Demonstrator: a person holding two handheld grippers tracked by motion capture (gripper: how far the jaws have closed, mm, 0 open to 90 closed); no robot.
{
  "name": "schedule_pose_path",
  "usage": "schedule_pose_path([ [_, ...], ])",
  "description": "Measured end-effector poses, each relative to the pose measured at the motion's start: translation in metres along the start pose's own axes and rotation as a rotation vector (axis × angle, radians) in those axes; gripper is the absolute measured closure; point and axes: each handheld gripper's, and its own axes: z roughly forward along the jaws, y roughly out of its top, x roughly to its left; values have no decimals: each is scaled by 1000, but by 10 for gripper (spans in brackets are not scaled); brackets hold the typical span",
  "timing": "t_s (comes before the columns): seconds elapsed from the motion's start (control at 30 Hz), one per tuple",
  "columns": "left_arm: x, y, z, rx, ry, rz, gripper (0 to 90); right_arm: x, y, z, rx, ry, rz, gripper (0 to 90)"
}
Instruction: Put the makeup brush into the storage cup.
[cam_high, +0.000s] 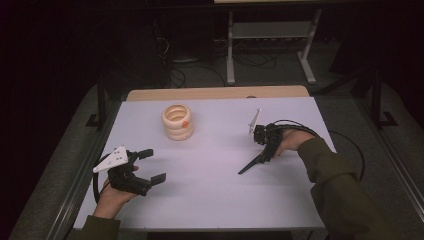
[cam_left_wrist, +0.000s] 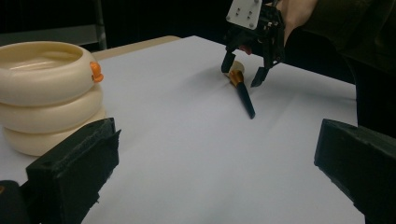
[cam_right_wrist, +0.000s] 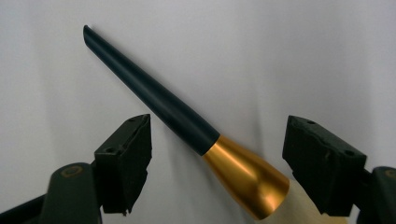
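A brush with a dark tapered handle (cam_high: 254, 163) (cam_left_wrist: 243, 97) (cam_right_wrist: 154, 95), a gold ferrule (cam_right_wrist: 245, 175) and a cream tip lies on the white table (cam_high: 210, 195) at the right. My right gripper (cam_high: 267, 146) (cam_left_wrist: 242, 74) (cam_right_wrist: 218, 123) hovers over its ferrule end. Its jaws are open on either side, with a gap between each pad and the brush. My left gripper (cam_high: 156, 165) (cam_left_wrist: 217, 135) rests open and empty at the near left. A cream holder of stacked rings (cam_high: 178, 121) (cam_left_wrist: 46, 93) with a small orange knob stands at the far middle left.
A wooden strip (cam_high: 215, 93) runs along the table's far edge. Beyond it on the dark floor stands a grey metal frame (cam_high: 270, 30) among cables. The right gripper's black cable (cam_high: 345, 142) loops off the table's right side.
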Motion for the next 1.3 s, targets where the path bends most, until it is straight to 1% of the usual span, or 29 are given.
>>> schedule_pose_path([
  [0.13,0,0,0,0,0,4,0,1,0,2,14,-2,-11,292],
  [0.3,-1,0,0,0,0,1,0,3,1,4,26,0,-26,323],
  [0.33,-1,0,0,0,-1,2,0,3,1,4,29,2,-26,334],
  [0.4,0,0,0,1,0,4,0,3,2,5,36,-13,-34,363],
  [0.47,0,1,0,1,1,4,0,3,2,6,39,-7,-32,389],
  [0.83,0,1,0,0,-3,4,0,5,3,6,42,6,-62,442],
  [1.13,0,1,-1,0,-5,3,0,8,5,8,66,8,-74,532],
  [1.3,-1,1,-1,-4,-5,-5,0,8,6,8,74,7,-69,576],
])
